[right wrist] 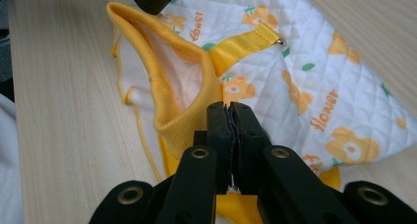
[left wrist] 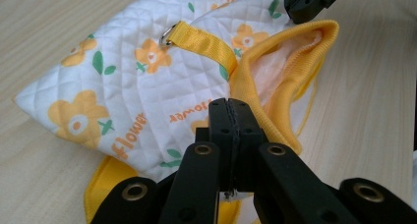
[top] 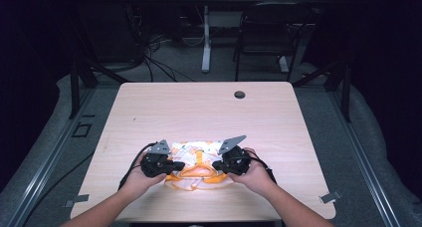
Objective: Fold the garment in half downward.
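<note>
Both grippers, left (left wrist: 230, 117) and right (right wrist: 231, 120), jaws closed, pinching garment (left wrist: 128, 81) collar (right wrist: 169, 81) ahead, likely spreading its opening between them.

high view looks down over table (top: 149, 107); both tool views close-up on garment (left wrist: 123, 86), opposite sides.

The quilted white garment (left wrist: 133, 81) carries the word "flower" printed in orange, repeated among its orange blossoms. In the left gripper view one reads "Flower" near the lower edge and one upside down. A cut-off print at the top seems the same word.
</note>
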{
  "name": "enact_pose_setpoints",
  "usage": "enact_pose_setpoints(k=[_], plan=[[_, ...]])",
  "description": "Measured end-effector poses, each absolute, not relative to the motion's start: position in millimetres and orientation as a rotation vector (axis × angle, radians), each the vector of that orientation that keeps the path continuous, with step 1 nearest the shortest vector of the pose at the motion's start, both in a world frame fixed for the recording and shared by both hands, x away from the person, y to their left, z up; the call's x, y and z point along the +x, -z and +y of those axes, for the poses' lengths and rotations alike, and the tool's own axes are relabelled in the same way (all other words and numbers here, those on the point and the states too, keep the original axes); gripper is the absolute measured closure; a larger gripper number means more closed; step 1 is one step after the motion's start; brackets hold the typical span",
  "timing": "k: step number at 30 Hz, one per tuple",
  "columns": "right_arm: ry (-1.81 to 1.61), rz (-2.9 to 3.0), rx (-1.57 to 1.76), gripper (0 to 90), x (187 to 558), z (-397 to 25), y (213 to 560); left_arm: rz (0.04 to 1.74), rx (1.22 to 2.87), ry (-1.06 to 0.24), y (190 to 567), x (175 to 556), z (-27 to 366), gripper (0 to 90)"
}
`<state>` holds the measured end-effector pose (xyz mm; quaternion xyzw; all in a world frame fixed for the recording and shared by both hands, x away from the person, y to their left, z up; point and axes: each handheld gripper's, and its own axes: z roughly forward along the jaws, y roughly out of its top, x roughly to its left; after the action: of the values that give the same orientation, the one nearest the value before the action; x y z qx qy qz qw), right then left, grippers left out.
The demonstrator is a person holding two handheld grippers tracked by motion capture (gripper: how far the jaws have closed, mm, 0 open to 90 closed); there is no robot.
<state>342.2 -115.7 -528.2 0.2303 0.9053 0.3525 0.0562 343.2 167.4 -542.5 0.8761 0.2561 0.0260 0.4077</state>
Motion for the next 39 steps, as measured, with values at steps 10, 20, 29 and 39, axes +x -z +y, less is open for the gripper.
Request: enact_pose_setpoints(k=[10, 20, 29, 39], plan=[[-1.115, 2.756, 0.721, 87.7, 328, -119, 539, 0.666, 2.197, -0.041, 554, 332, 178, 89.9], [-1.062, 2.783, 0.722, 88.2, 321, -119, 552, 0.687, 2.199, -0.042, 566, 326, 184, 89.8], [-1.012, 2.812, 0.712, 88.7, 318, -119, 561, 0.681, 2.221, -0.06, 571, 325, 182, 89.7], [-1.018, 2.799, 0.725, 89.6, 320, -120, 563, 0.674, 2.233, -0.082, 572, 326, 180, 89.8]])
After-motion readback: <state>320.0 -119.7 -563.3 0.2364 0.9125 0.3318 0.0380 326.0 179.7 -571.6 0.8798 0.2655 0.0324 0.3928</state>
